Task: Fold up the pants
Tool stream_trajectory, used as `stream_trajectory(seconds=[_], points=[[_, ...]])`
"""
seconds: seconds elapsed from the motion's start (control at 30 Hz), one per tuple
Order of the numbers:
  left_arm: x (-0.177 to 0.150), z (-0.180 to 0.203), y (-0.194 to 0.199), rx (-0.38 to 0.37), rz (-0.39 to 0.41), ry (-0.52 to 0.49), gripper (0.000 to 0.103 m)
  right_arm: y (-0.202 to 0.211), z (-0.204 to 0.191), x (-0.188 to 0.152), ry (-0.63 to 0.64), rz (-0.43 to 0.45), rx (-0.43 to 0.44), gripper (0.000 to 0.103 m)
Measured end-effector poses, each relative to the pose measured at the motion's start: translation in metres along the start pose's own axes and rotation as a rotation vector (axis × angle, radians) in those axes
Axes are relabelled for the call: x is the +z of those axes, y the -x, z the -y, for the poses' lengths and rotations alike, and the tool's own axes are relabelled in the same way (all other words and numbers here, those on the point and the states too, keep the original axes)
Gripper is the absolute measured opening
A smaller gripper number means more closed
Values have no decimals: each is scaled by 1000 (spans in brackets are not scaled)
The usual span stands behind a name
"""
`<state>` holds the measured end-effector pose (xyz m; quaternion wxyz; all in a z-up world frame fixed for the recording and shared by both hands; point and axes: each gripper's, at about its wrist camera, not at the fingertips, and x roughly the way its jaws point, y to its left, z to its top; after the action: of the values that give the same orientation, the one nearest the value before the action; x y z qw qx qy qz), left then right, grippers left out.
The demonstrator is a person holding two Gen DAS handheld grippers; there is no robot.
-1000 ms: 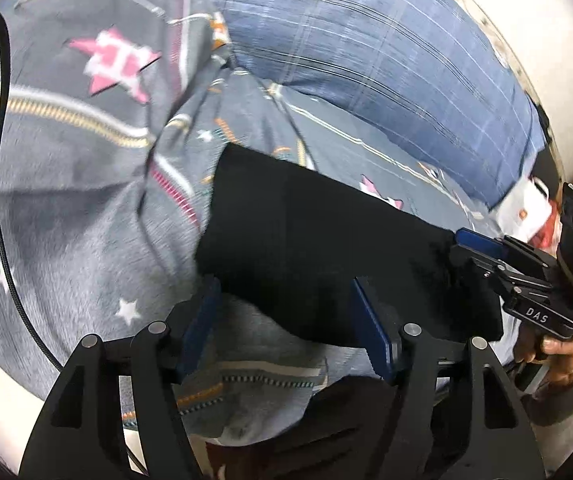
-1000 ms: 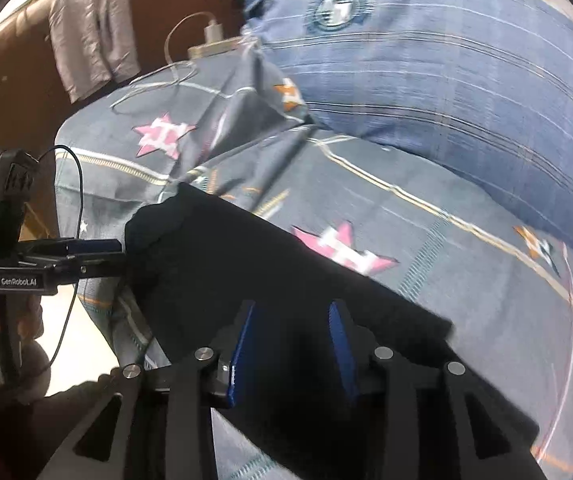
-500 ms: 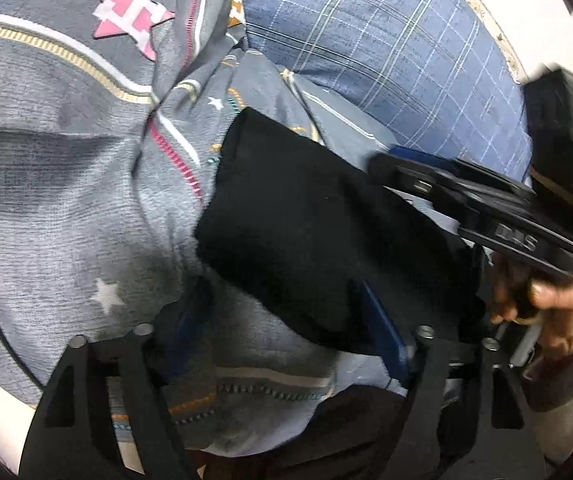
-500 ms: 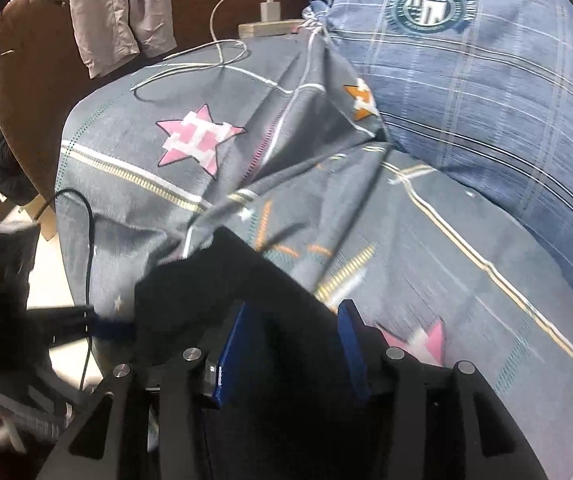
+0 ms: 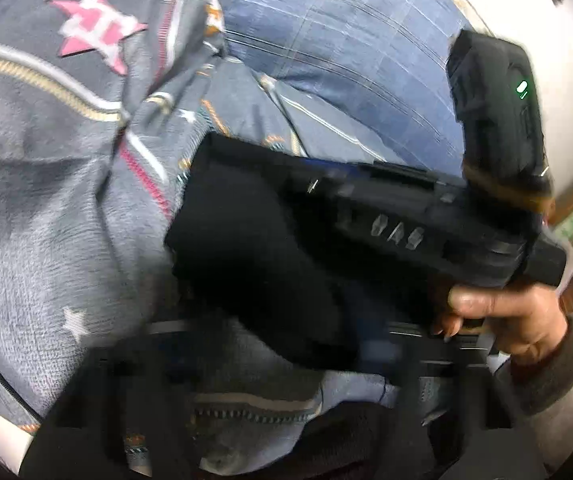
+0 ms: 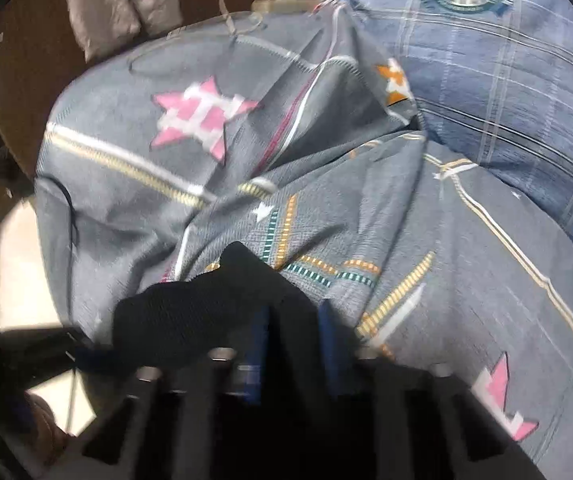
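From the left wrist view, the black pants (image 5: 254,248) are seen lying as a thick, matte folded bundle on the grey bedsheet (image 5: 46,208), a soft woven cloth printed with pink stars and striped bands. A blue plaid pillow (image 5: 346,52) is seen beyond it, far right. The left gripper (image 5: 270,356) is heavily blurred at the near edge; whether its fingers are apart or together cannot be told. The right gripper (image 5: 314,184) is reached across the pants, held in the right hand (image 5: 502,320).

From the right wrist view, the right gripper's (image 6: 292,344) blue-padded fingers (image 6: 260,344) are seen pressed against a fold of the pants (image 6: 190,316) between them. A white cable (image 6: 242,20) is laid on the sheet's far edge.
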<state>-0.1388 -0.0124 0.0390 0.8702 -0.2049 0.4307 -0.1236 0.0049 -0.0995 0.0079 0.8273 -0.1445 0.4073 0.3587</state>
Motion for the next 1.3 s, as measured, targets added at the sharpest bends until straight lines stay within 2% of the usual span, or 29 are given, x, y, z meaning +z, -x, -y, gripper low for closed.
stream_trajectory(seconds=[0.07, 0.2, 0.4, 0.43, 0.47, 0.57, 0.67, 0.73, 0.77, 0.83, 0.9, 0.93, 1.0, 1.07, 1.13, 1.3], points=[[3, 15, 8, -1, 27, -67, 31, 17, 4, -3, -36, 49, 9, 13], [10, 42, 30, -34, 87, -167, 28, 67, 13, -11, -110, 175, 20, 12], [29, 108, 40, -198, 98, -317, 25, 153, 45, -44, -226, 322, -44, 10], [30, 120, 38, -226, 87, -348, 25, 168, 50, -53, -250, 345, -63, 9], [29, 139, 32, -261, 60, -396, 25, 184, 56, -65, -277, 375, -88, 0], [19, 175, 3, -334, -27, -469, 25, 228, 74, -104, -377, 442, -134, 0], [8, 204, -41, -366, -141, -512, 22, 244, 96, -148, -508, 408, -237, 0], [7, 212, -65, -383, -203, -496, 21, 248, 108, -172, -600, 407, -234, 0], [8, 215, -75, -378, -228, -488, 21, 247, 114, -185, -652, 404, -212, 4], [10, 215, -77, -373, -225, -490, 21, 245, 120, -203, -713, 408, -178, 16], [12, 212, -67, -370, -214, -517, 22, 240, 120, -212, -734, 417, -128, 46], [8, 211, -59, -364, -214, -529, 22, 235, 119, -213, -737, 413, -96, 48], [11, 204, -49, -349, -202, -546, 26, 222, 116, -209, -729, 384, -50, 48], [19, 192, -38, -309, -162, -556, 49, 208, 112, -201, -705, 354, -29, 48], [24, 181, -31, -276, -120, -554, 67, 197, 110, -195, -691, 332, -12, 48], [52, 153, -58, -204, -100, -485, 69, 188, 111, -191, -680, 326, 25, 51]])
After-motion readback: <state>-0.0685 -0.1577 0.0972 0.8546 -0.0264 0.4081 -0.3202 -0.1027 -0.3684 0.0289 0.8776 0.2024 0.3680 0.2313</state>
